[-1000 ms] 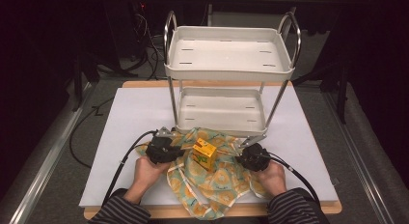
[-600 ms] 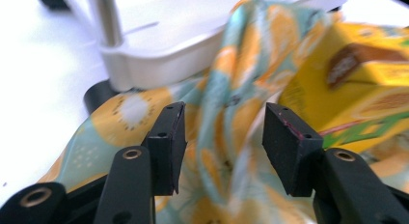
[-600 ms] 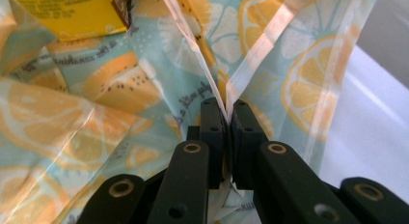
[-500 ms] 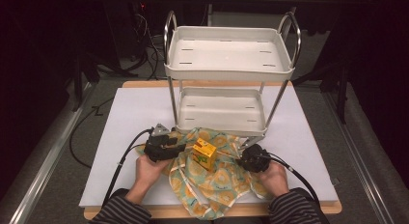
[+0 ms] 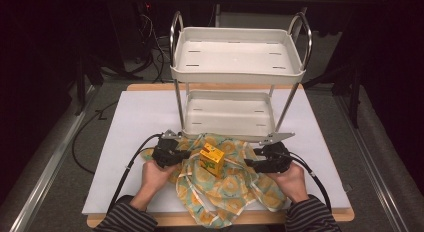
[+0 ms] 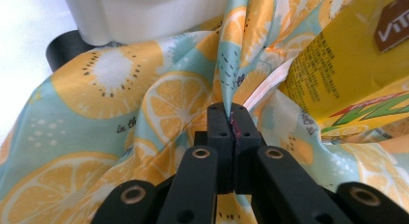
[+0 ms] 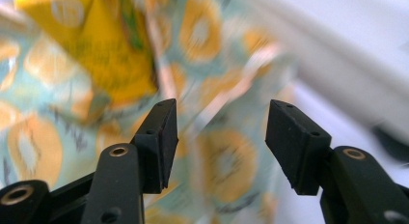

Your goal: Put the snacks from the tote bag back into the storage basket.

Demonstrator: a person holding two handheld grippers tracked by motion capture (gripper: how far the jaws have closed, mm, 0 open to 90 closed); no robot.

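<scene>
Pinching a fold of the cloth (image 6: pixel 144 113), the left gripper (image 6: pixel 230 119) is clamping; the right gripper (image 7: pixel 219 137), jaws just opened, is hanging beside the yellow carton (image 5: pixel 212 161).

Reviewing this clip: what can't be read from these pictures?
- Yellow carton: the brand label runs off the left gripper view's right edge.
- Fruit-print cloth: the right gripper view is motion-blurred, so its folds are unclear.
- White two-tier cart: in the high view, the cloth hides its near feet.
</scene>
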